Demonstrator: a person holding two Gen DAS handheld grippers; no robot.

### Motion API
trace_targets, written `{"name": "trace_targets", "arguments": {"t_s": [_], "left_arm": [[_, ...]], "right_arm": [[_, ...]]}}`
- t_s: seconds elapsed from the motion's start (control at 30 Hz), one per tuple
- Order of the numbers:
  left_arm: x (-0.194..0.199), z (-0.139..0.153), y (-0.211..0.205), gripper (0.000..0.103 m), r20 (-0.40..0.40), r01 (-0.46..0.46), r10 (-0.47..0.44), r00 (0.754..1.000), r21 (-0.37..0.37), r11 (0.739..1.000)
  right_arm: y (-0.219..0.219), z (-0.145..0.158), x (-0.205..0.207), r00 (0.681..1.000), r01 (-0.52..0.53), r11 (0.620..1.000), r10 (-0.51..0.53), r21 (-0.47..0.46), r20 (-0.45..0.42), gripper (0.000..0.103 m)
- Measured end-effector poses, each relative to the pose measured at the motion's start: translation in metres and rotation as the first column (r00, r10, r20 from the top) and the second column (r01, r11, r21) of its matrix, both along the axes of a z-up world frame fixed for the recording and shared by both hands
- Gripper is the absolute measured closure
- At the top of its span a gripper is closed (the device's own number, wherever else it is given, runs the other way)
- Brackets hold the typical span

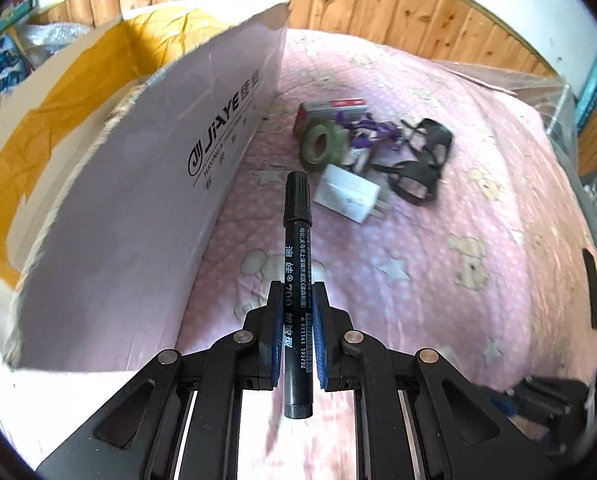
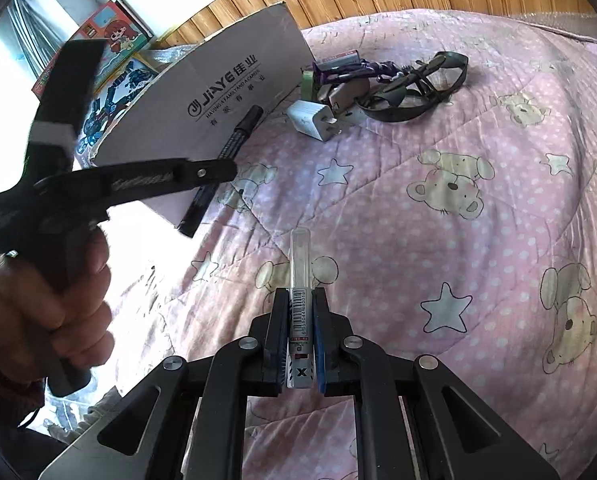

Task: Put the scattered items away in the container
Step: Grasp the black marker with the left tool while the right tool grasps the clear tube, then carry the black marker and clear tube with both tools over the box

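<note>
My left gripper [image 1: 297, 292] is shut on a black marker pen [image 1: 296, 248], held above the pink quilt beside the cardboard box [image 1: 146, 184]. In the right wrist view the left gripper [image 2: 222, 160] with the marker [image 2: 234, 140] hangs in front of the box [image 2: 218, 92]. My right gripper [image 2: 300, 298] is shut on a grey glue stick with a clear cap [image 2: 300, 272]. On the quilt lie a white charger [image 1: 348, 194] [image 2: 312, 120], a green tape roll [image 1: 322, 142], a small red and white carton [image 1: 334, 108], a purple strap [image 2: 354, 70] and black goggles [image 1: 420, 164] [image 2: 414, 84].
The box is open, with yellow paper [image 1: 58, 92] inside. A wooden wall [image 1: 398, 4] runs behind the bed. Colourful toy boxes [image 2: 114, 52] stand beyond the box. A clear plastic case [image 1: 538, 84] sits at the far right.
</note>
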State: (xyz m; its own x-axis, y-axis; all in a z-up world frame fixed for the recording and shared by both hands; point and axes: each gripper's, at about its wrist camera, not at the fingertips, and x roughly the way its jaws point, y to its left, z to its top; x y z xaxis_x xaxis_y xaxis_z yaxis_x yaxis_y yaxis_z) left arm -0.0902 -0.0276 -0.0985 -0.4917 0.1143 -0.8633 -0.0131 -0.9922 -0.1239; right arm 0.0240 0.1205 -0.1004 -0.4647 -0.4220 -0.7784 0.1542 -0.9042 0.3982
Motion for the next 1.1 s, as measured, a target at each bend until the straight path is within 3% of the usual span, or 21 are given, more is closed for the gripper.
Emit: {"name": "trace_targets", "arguments": {"t_s": [0.43, 1.1], "left_arm": [[0.049, 0.046, -0.001, 0.090, -0.094, 0.053, -0.048, 0.994, 0.056, 0.997], [0.081, 0.090, -0.034, 0.090, -0.195, 0.038, -0.008, 0.981, 0.152, 0.988]], "right_arm": [[-0.011, 0.029, 0.006, 0.998, -0.015, 1.000, 0.016, 0.024, -0.061, 0.091], [-0.042, 0.085, 0.005, 0.979, -0.084, 0.992, 0.100, 0.099, -0.176, 0.091]]}}
